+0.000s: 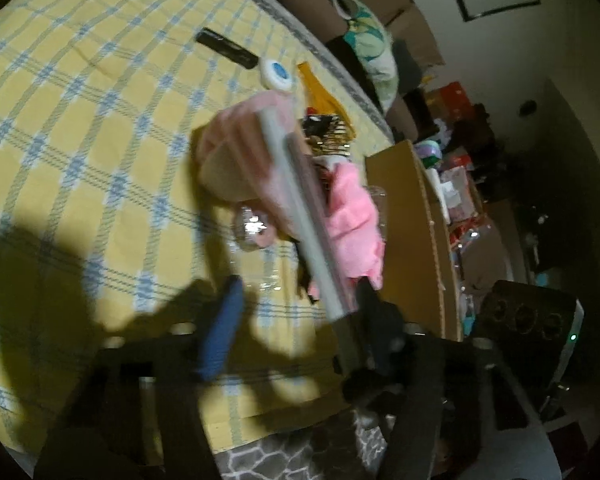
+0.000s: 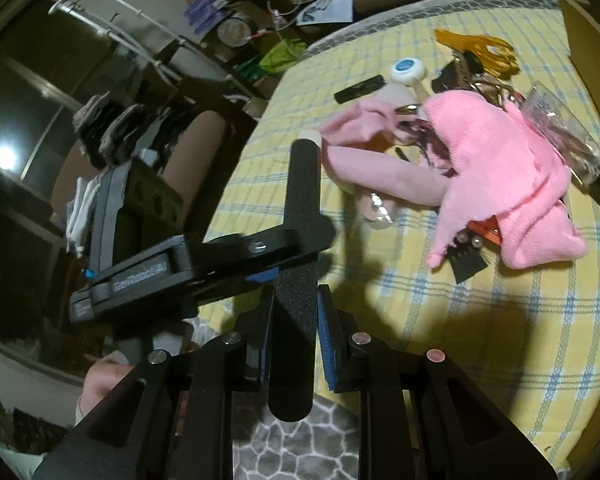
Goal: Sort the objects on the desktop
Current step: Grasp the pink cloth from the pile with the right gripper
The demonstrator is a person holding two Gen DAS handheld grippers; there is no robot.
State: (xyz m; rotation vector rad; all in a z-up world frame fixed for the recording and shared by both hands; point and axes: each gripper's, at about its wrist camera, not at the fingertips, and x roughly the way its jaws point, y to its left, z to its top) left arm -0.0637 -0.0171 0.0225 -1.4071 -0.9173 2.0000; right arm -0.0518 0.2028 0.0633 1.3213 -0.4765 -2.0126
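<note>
- On the left wrist view, we count one nail file [image 1: 300, 208], a long pale strip slanting up from the left gripper [image 1: 298, 284]. The gripper's fingers stand spread. The file lies against the dark finger, and bare cloth shows between it and the blue-padded one.
- Beyond the file we count two pink cloths in the heap, one pale pink cloth [image 1: 240, 148] and one bright pink cloth [image 1: 352, 216]. There is also one white round case [image 1: 276, 74] and one black bar [image 1: 226, 47].
- One cardboard box [image 1: 412, 208] stands at the table's right edge, just beside the heap. The yellow checked tablecloth [image 1: 80, 120] lies bare across the whole left half.
- On the right wrist view, the right gripper [image 2: 296, 296] pinches the same file low down between its blue pads, and the file points up toward the heap.
- The left gripper crosses the file from the left at mid-length.
- Here the heap sits well clear of the near table edge, and open cloth fills the lower right.
</note>
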